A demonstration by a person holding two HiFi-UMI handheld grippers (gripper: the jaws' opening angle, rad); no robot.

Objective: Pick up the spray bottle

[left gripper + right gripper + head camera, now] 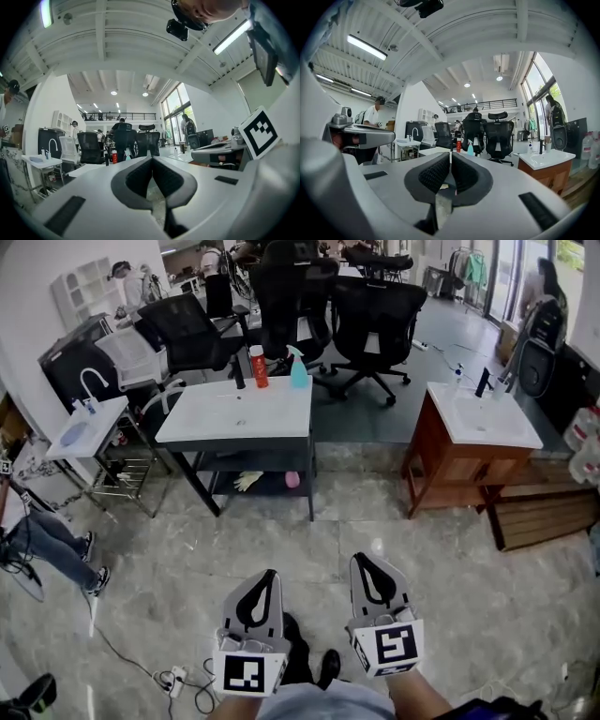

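Standing well apart from the white-topped, dark-legged table (234, 413), with the translucent teal plastic spray bottle (298, 369) upright at its far edge, just beside a red cylindrical bottle (258, 367). Holding left gripper (271, 575) and right gripper (360, 559) level, jaws pressed together, nothing between them. Probably light, stiff yet slightly squeezable, smooth-walled. Likely best pinched at the narrow neck under the trigger head, avoiding the lever.

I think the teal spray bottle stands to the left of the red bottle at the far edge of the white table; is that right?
Not quite: the teal spray bottle stands to the right of the red bottle, not its left, at the far edge of the white table. The head view shows it.
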